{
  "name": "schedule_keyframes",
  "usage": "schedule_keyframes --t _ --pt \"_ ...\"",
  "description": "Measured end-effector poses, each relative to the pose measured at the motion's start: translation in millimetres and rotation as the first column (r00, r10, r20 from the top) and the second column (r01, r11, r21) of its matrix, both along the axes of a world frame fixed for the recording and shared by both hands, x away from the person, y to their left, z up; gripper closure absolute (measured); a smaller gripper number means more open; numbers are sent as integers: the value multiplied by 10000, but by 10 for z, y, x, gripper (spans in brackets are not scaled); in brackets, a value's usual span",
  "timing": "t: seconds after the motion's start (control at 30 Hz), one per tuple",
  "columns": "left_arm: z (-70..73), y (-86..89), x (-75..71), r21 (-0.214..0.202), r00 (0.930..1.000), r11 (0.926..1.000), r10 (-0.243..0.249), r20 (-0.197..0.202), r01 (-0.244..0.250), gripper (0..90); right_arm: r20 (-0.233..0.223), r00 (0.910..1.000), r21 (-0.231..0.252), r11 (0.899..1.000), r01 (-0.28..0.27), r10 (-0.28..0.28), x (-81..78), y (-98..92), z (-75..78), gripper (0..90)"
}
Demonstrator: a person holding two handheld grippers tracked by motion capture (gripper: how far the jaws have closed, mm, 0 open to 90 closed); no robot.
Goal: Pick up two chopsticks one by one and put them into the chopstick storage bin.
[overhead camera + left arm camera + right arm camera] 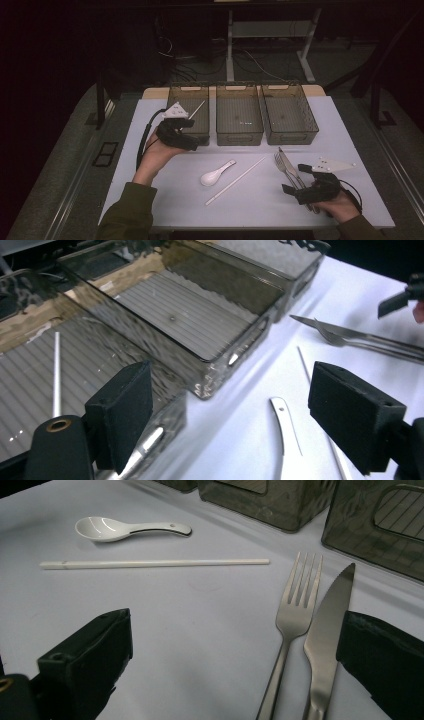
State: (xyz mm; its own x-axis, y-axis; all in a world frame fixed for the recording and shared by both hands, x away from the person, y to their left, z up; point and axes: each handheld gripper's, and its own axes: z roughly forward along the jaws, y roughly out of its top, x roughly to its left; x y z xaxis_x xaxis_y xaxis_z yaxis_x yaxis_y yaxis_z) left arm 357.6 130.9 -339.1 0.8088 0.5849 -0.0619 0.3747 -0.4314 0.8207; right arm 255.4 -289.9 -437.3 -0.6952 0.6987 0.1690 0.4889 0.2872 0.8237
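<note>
Left claw (192,134) hovers open over leftmost bin (176,93).

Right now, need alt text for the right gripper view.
A steel fork and knife lie side by side on the white table between the right gripper's open black jaws. Beyond lie a white chopstick and a white ceramic spoon, before smoky plastic bins.

The table (350,150) has a pale, matte top set over a wooden board visible at its far edge. Beyond it stands a white-framed desk base (230,45) with loose cables (250,62) on the dark floor (65,165). The surroundings are dim.
</note>
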Motion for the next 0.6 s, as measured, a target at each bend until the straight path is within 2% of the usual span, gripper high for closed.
schedule_keyframes --t 0.13,0.17,0.33,0.6 --pt "-68 -60 -97 -14 9999 9999 -162 -6 162 169 -169 9999 36 10000 25 -24 -6 7 1 17" --pt "-84 -74 -123 -33 9998 9998 -200 -35 200 169 2 10000 -1 10000 8 -8 4 3 -2 17" --pt "-196 -137 -258 -266 9996 9993 -252 -140 248 170 -12 10000 74 10000 -3 3 3 -7 3 17" --pt "-393 -271 -470 -28 9986 9992 -408 -349 407 193 30 10000 53 10000 -9 9 -8 -2 7 17"
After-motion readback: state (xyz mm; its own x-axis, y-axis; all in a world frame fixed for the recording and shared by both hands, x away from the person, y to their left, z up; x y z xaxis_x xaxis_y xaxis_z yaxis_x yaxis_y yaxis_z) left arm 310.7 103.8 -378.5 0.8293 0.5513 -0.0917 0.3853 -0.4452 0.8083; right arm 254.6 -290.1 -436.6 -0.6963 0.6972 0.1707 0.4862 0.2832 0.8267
